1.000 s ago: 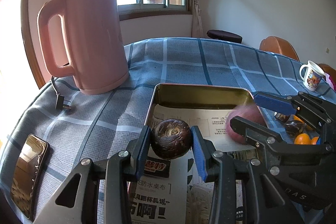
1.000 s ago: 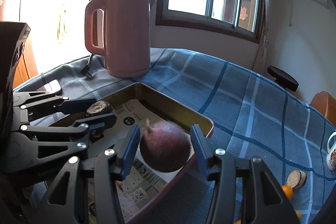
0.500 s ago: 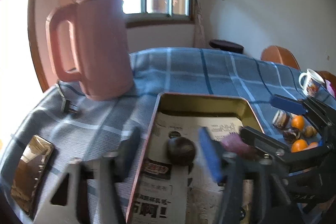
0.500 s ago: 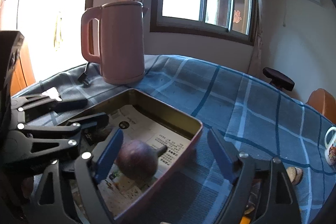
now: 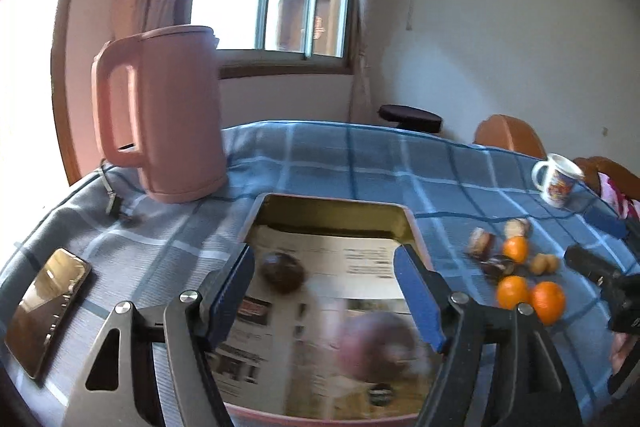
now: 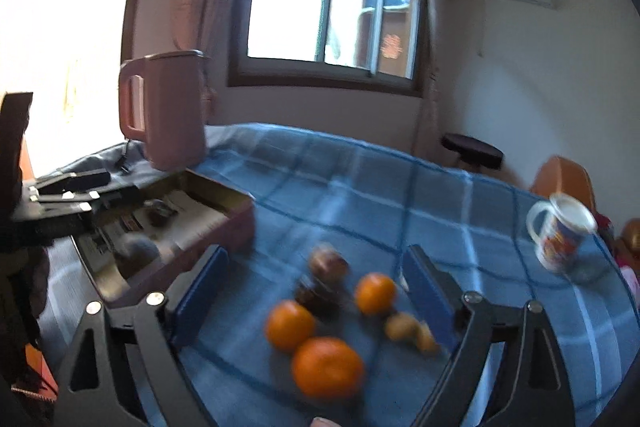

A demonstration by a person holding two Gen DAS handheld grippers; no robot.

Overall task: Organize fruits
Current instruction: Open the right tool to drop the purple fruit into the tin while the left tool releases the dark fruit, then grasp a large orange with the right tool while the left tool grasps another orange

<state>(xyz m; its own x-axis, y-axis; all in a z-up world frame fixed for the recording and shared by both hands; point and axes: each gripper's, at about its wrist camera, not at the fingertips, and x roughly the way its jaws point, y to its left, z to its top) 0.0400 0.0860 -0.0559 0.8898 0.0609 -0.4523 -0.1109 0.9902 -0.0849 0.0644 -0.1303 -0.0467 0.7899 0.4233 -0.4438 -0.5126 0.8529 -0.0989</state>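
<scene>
A metal tray [image 5: 332, 213] lined with newspaper holds a dark round fruit [image 5: 282, 277] and a blurred purple fruit [image 5: 376, 347]. My left gripper [image 5: 324, 291] hovers over the tray's near end. Its jaws are opening and neither pad touches a fruit. My right gripper [image 6: 316, 267] is over the cloth to the right of the tray [image 6: 236, 223], its jaws opening wide and holding nothing. Below and ahead of it lie three oranges [image 6: 326, 367], two dark fruits [image 6: 328, 265] and small tan pieces [image 6: 408, 327]. The same oranges [image 5: 548, 301] show at the right of the left wrist view.
A pink kettle [image 5: 168, 115] with its cord stands at the table's far left, behind the tray. A phone [image 5: 44, 307] lies at the near left edge. A white printed mug [image 6: 560, 231] stands at the far right. Wooden chairs [image 5: 508, 135] stand beyond the blue checked tablecloth.
Both grippers opened and let go of their fruits, which now lie in the tray. The left gripper drew back a little. The right gripper swung right to the loose fruit on the cloth.
</scene>
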